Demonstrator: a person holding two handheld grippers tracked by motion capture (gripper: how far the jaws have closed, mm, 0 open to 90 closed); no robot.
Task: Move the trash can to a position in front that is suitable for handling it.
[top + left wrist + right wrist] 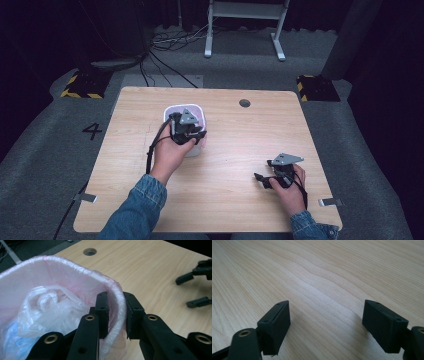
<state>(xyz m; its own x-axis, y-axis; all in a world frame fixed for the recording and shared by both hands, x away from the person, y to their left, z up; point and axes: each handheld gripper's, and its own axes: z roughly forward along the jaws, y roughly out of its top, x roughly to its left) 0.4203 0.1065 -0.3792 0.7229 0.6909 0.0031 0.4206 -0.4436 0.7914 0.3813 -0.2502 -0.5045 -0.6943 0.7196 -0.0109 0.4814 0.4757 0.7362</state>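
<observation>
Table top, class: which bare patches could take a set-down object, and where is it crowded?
Free: the table between the lined bin and the right gripper, plus the near-left corner. Crowded: at the bin, where the left gripper clamps its rim.

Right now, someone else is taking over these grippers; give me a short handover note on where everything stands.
Left gripper: jaws straddle the rim of the small bin, one inside, one outside, clamped on the rim and its pink liner.
Right gripper: open, holding nothing, over bare table near the front right.
Bin: left of centre on the table; crumpled clear plastic lies inside.
Done: rim gripped.
Left: apparently lifting the liner out; the right gripper could help.
</observation>
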